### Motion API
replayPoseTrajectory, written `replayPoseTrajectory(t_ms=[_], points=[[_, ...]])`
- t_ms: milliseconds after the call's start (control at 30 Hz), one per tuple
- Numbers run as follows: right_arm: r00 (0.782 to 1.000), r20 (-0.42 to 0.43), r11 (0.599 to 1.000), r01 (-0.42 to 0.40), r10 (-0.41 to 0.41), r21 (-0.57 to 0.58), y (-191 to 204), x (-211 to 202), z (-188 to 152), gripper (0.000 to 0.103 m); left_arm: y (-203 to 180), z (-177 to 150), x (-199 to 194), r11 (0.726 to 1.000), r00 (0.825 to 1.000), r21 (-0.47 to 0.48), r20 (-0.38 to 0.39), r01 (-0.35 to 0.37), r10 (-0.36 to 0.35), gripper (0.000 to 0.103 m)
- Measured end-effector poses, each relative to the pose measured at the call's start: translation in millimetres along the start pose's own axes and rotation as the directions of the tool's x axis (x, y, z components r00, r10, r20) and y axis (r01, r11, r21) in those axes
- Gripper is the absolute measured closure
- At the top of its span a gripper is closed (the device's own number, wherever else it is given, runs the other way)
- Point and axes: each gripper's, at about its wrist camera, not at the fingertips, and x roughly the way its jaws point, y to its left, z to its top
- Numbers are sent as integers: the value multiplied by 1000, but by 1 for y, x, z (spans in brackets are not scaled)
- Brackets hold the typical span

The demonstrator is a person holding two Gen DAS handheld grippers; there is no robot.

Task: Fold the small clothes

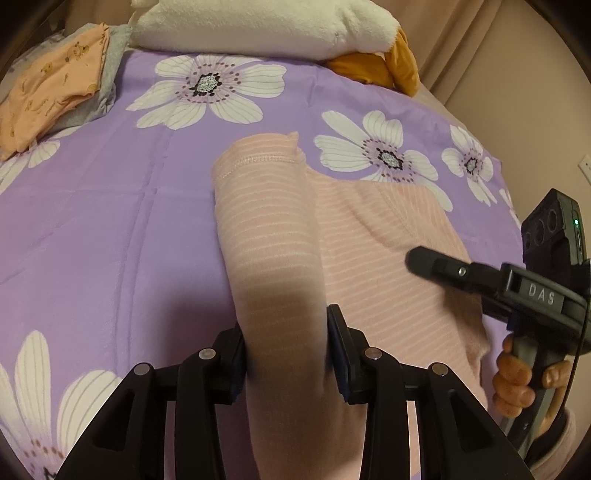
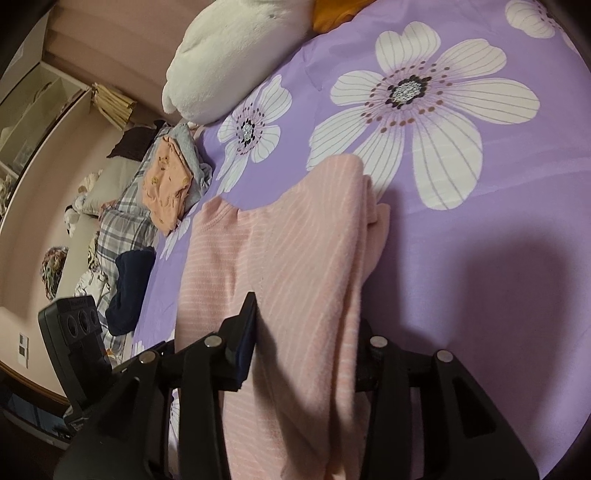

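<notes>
A pink striped garment [image 1: 269, 236] lies on the purple flowered bedsheet [image 1: 129, 221]. One long part of it runs up between the fingers of my left gripper [image 1: 286, 354], which is shut on it. The garment also shows in the right wrist view [image 2: 295, 258], where its fabric runs between the fingers of my right gripper [image 2: 306, 354], shut on its right edge. The right gripper also shows at the right in the left wrist view [image 1: 436, 262], held by a hand.
A folded orange printed garment [image 1: 51, 92] on a grey one lies at the far left of the bed. A white plush pillow [image 1: 258, 26] and an orange cloth [image 1: 376, 66] lie at the head. A plaid cloth [image 2: 125, 218] and a dark garment [image 2: 129, 288] lie beyond the bed's left side.
</notes>
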Motion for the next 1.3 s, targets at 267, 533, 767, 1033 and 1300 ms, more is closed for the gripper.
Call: replayPoseTrajectory(t_ms=[267, 533, 767, 1033, 1300], points=[[999, 47, 999, 14, -16, 44, -14, -18, 3, 59, 0, -10, -9, 999, 999, 13, 10, -32, 32, 66], [989, 53, 990, 138, -138, 0, -14, -26, 3, 62, 1, -19, -18, 998, 999, 17, 13, -53, 53, 66], [972, 77, 975, 222, -221, -12, -11, -34, 4, 61, 1, -32, -28, 997, 997, 11, 14, -71, 71, 66], [936, 160, 934, 335, -315, -123, 12, -60, -6, 63, -1, -47, -41, 996, 996, 4, 15, -90, 90, 67], [973, 108, 930, 227, -204, -289, 43, -64, -45, 73, -6, -66, -43, 993, 993, 14, -9, -114, 114, 67]])
